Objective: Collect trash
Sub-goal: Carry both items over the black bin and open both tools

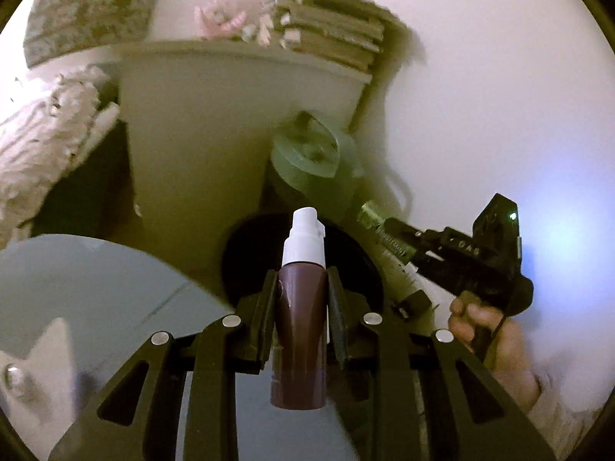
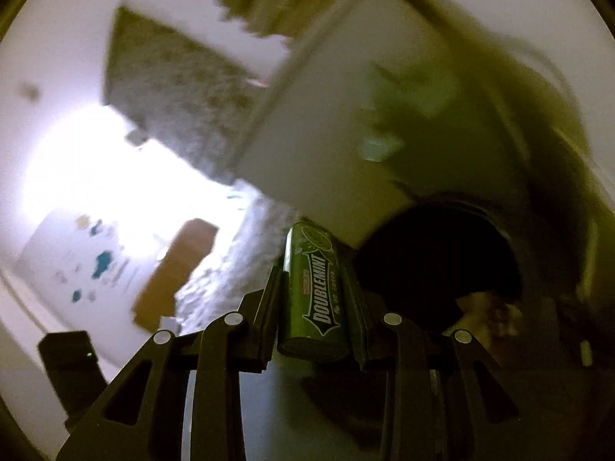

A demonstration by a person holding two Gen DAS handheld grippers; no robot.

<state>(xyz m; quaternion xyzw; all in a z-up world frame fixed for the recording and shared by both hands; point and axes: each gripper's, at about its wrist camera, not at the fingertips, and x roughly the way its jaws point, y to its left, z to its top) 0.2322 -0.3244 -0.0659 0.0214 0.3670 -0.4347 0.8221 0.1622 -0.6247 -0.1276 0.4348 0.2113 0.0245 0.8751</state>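
Two grips, one per view — your left gripper (image 1: 301,288) clamps a brown pump bottle (image 1: 301,330); your right gripper (image 2: 317,296) clamps a green Doublemint can (image 2: 313,292).

The left gripper (image 1: 301,299) is clamping a brown spray bottle (image 1: 300,330) between both fingers. The right gripper (image 2: 315,307), gripped by a bare hand (image 1: 496,330), is pinching a green gum pack (image 2: 313,292).
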